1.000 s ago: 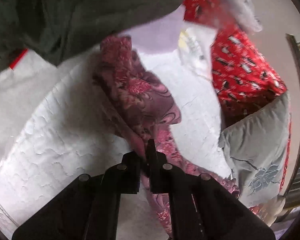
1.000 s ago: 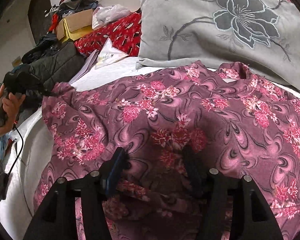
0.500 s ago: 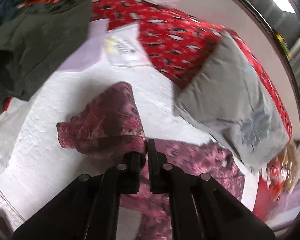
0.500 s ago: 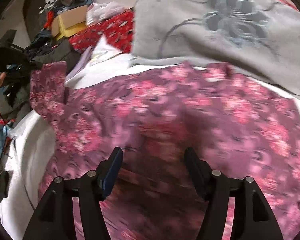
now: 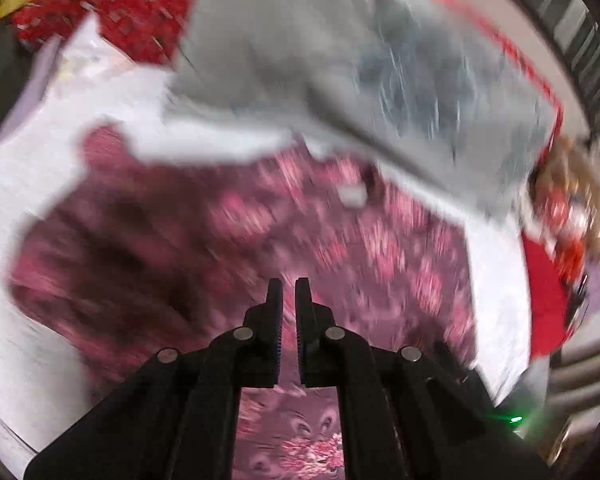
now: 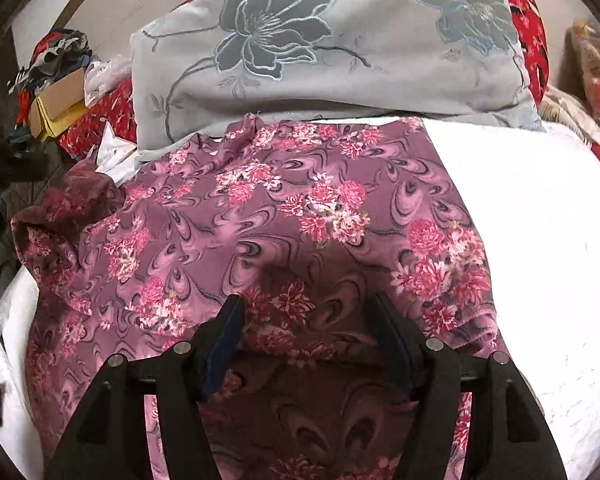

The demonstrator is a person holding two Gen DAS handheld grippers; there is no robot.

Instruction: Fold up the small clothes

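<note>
Flowered top (image 6: 284, 208): spread on the bed (image 6: 540, 220), its far edge touching the grey pillow (image 6: 340, 52), one sleeve bunched at the side. With left gripper (image 5: 288, 292) pinched shut, apparently on nothing, and right gripper (image 6: 306, 312) wide, just opened further, nothing gripped, smooth the bunched sleeve flat first. Then pinch the near hem at both corners and fold evenly toward the pillow.

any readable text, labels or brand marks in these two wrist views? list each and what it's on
None readable.
White paper or packet left of the grey flower-embroidered pillow: too small to tell if it bears print.
Cardboard box at far left: no lettering shows.
Purple floral garment: only pattern, no label showing.
Left wrist view: motion blur, nothing legible.
</note>
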